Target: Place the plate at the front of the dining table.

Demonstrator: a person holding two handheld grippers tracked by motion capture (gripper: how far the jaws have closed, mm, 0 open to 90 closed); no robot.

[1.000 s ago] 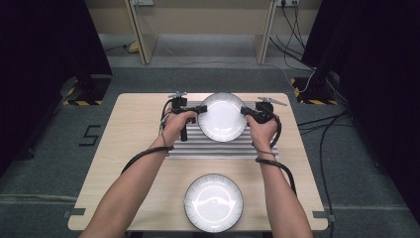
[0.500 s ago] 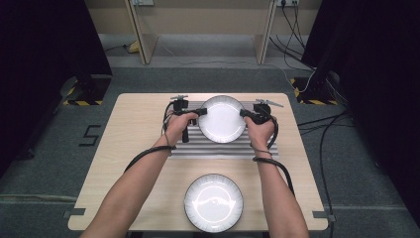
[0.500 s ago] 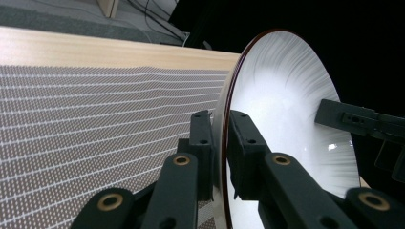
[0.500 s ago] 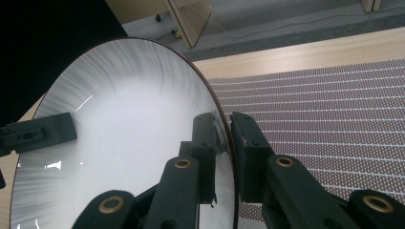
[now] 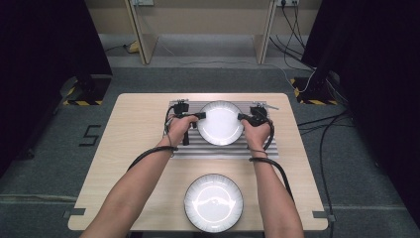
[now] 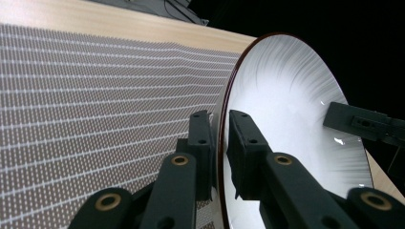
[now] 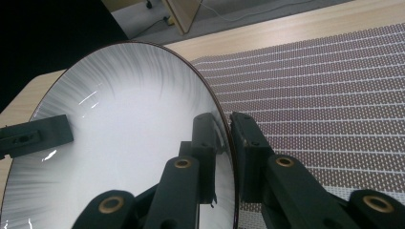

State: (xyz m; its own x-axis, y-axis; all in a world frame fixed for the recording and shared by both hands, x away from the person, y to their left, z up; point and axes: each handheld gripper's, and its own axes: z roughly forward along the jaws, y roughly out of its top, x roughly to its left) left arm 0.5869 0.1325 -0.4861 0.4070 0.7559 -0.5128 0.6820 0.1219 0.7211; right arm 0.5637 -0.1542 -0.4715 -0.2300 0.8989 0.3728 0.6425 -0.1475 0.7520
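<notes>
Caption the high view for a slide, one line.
Left gripper and right gripper clamp opposite rims of a white plate over a striped mat.

Held round white glazed plate (image 5: 220,123): white centre, fine grey radial streaks toward the edge, thin dark reddish-brown rim line (both gripper views)
Second round white plate (image 5: 214,202), nearer the person than the held plate: same white centre, grey streaked border, dark edge line
Ribbed grey placemat (image 5: 195,146) under the held plate: pale grey with parallel stripes in high view; up close, brown-grey weave with rows of small white dots and white lines
Light wooden table (image 5: 133,134): pale beige, faint straight grain
Left black two-jaw gripper (image 6: 219,138) and right black two-jaw gripper (image 7: 228,143): matte black, brass-coloured rivets
Grey carpet floor (image 5: 54,153) left of the table
</notes>
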